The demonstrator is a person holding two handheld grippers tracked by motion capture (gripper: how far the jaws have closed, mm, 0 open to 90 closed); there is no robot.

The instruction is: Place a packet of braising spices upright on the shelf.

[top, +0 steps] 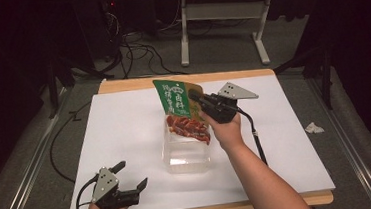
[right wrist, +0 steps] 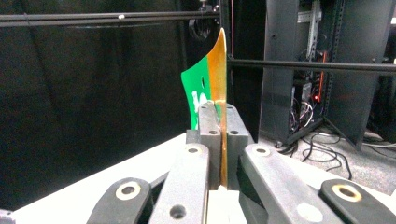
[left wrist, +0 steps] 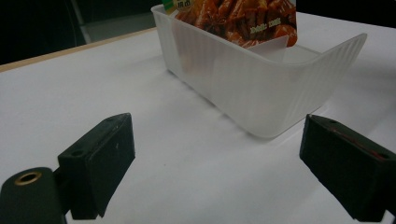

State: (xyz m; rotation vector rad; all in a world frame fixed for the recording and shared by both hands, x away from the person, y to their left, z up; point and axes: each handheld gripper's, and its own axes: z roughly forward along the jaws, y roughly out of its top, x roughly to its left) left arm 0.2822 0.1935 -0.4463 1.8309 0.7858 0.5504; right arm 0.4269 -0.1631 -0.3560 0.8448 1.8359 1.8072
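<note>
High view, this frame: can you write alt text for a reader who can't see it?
The right gripper, shut on the upper edge of a green snack pouch, holds it with its lower end inside a clear plastic container on a white table. The left gripper rests open near the table's front left corner, apart from the container.

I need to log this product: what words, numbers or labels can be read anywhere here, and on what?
Snack pouch, green top: large white Chinese characters, too blurred to quote.
Snack pouch, lower edge, left gripper view: a short pale line, illegible.
Snack pouch, right gripper view: part of a white character, cut off.
Plastic tub: none.
</note>
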